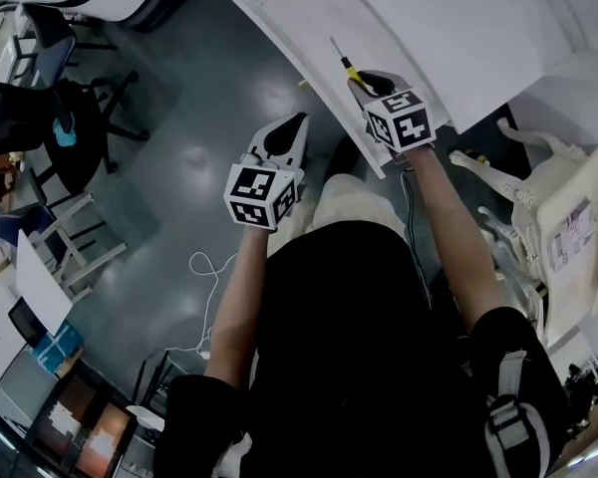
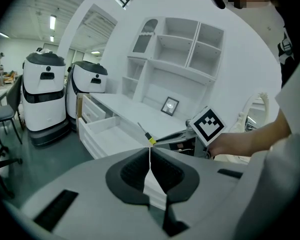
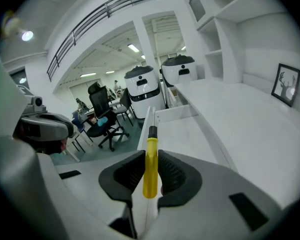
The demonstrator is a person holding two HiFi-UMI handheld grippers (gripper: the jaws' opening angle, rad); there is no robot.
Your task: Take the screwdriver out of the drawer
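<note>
Over the open drawer (image 2: 97, 134), beside the white tabletop (image 2: 135, 109), clamping the yellow handle of the screwdriver (image 3: 150, 166) in the right claw (image 3: 150, 156) and pointing the thin shaft forward, away from the body. Carrying the tool lifted above the drawer bottom, by the look of the left gripper view, and so probably nearing the end of the task. Holding the left claw (image 2: 150, 159) pressed together on nothing, off to the side over the dark floor (image 1: 199, 118), near the right one but apart from it.

Judging the step in hand as finishing the lift-out:
- Squeezing firmly on the middle of the handle, guarding against a slip or roll of the round plastic.
- Rising straight enough to be clearing the drawer's wall with the tip.
- Avoiding any swing of the shaft toward the drawer rim or the tabletop edge.
- Moving slowly while turning the wrist.
- Leaving the left claw idle, out of the path and well away from the sharp end.
</note>
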